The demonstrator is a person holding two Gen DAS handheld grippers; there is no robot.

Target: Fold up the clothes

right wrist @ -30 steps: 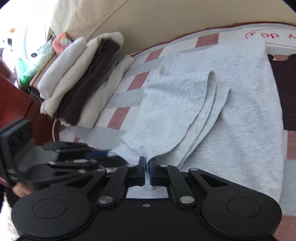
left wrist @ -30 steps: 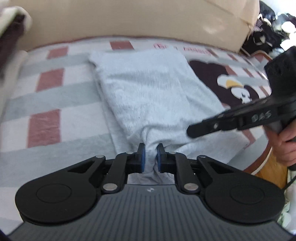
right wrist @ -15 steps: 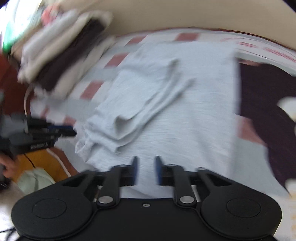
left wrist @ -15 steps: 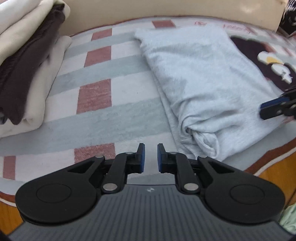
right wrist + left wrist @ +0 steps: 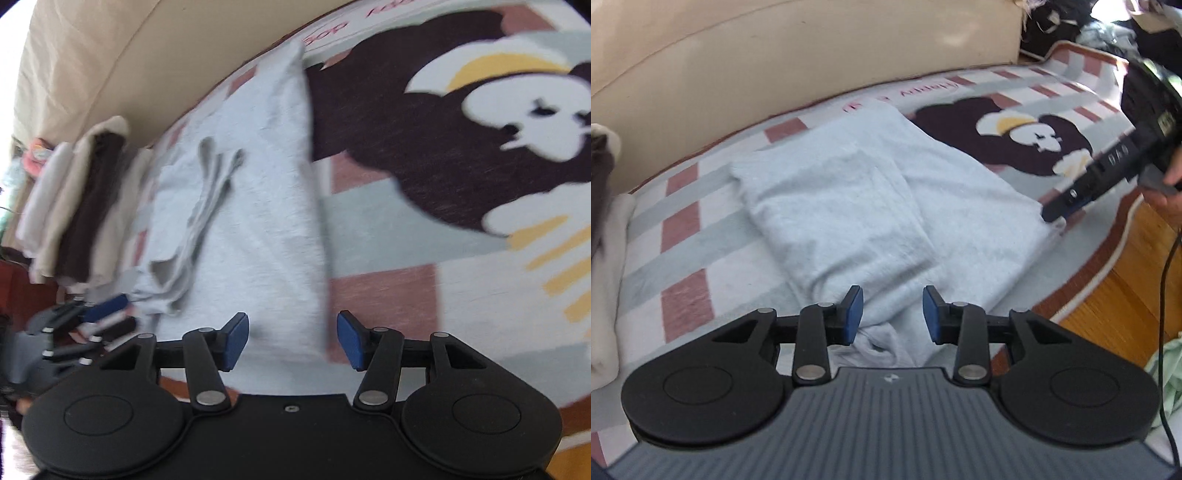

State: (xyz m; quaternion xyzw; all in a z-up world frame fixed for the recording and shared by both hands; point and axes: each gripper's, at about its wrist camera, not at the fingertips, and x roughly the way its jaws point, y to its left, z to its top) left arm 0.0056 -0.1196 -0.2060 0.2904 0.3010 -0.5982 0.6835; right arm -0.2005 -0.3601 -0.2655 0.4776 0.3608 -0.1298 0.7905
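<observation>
folded pale grey fleece garment (image 5: 879, 206) lying flat on a checked pink, grey and white blanket with a dark cartoon print (image 5: 1008, 140). left hand-held gripper (image 5: 892, 319) opening over its bunched near edge, blue pads clear of cloth. right hand-held gripper (image 5: 291, 339) opening wide at its corner, gripping nothing. stack of folded cream and dark brown clothes (image 5: 85, 203) beside the garment.

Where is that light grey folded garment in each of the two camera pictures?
Left wrist view: the grey garment fills the middle, just beyond the blue pads.
Right wrist view: the grey garment runs up left of centre.
Shared landmark: the dark cartoon figure on the checked blanket, right of the garment.
</observation>
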